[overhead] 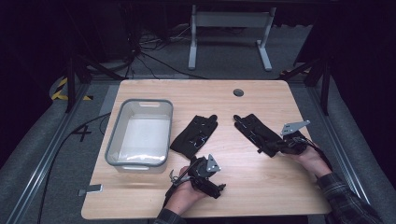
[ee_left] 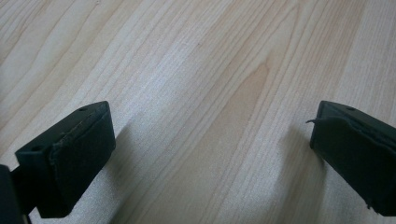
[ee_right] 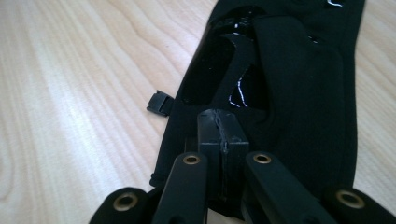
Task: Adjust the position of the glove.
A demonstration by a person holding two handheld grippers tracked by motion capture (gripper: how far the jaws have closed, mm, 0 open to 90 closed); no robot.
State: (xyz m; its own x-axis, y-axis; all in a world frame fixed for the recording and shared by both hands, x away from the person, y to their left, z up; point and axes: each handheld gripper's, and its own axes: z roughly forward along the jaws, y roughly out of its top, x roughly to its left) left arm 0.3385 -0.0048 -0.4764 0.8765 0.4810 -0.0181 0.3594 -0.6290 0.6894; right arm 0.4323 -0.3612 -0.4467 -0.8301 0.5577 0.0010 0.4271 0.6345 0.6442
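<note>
Two black gloves lie side by side mid-table: the left glove [overhead: 194,135] and the right glove [overhead: 254,130]. My right gripper [overhead: 275,148] sits at the right glove's wrist end. In the right gripper view its jaws [ee_right: 222,126] are pressed together on the glove's fabric [ee_right: 299,93], which ridges up ahead of them. A small black tab [ee_right: 160,102] sticks out of the glove's edge. My left gripper [overhead: 215,185] is held low near the table's front edge, below the left glove. Its jaws [ee_left: 212,140] stand wide open over bare wood.
A grey plastic bin [overhead: 114,135] stands on the table's left side, beside the left glove. A round cable hole [overhead: 238,92] is near the far edge. A white desk frame [overhead: 229,37] and cables stand on the floor beyond the table.
</note>
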